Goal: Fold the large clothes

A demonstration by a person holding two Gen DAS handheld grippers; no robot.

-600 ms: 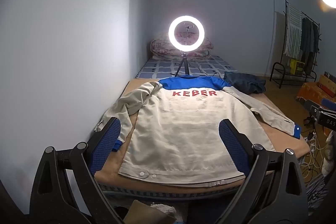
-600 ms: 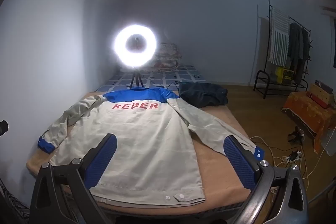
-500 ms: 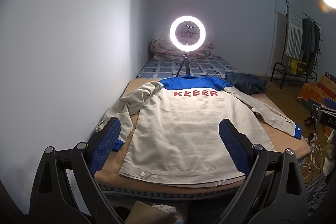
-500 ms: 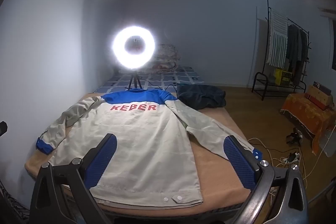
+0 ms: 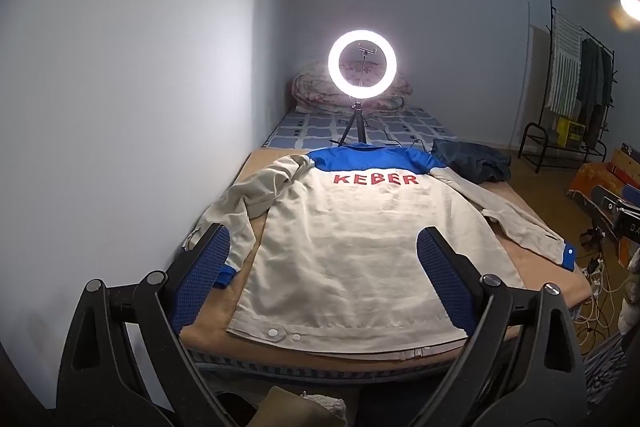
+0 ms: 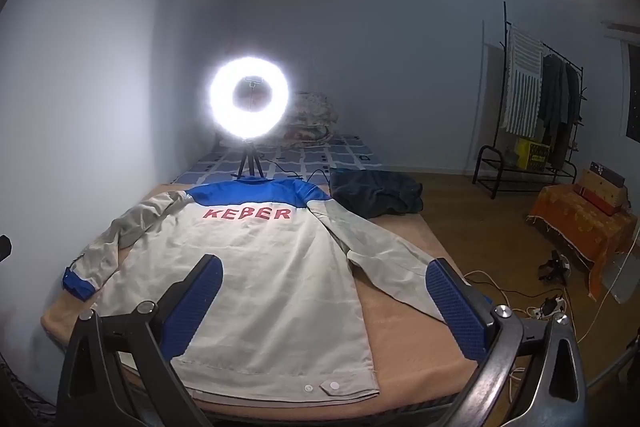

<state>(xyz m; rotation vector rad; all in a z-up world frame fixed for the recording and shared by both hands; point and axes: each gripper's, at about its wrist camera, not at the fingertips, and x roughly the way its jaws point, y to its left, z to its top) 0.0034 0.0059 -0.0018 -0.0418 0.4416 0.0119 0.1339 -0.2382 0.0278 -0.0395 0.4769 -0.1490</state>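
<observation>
Cream cloth with a blue yoke — the jacket (image 5: 360,247) lies back-up, flat on the bed (image 6: 404,339), hem along the near edge and sleeves spread toward both side edges. Left hand-held gripper (image 5: 324,255) and right hand-held gripper (image 6: 324,283) hover before that hem — both spread wide, gripping nothing.

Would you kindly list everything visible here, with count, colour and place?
jacket: one, beige with blue yoke, red KEBER lettering, spread flat on the bed
bed: one, tan cover, against the wall
dark garment: one, navy, heaped beyond the jacket's right sleeve
ring light: one, white, on a tripod behind the collar
bedding roll: one, floral, far end
clothes rack: one, black, right wall
left claw: black, blue pads, open
right claw: same, open
</observation>
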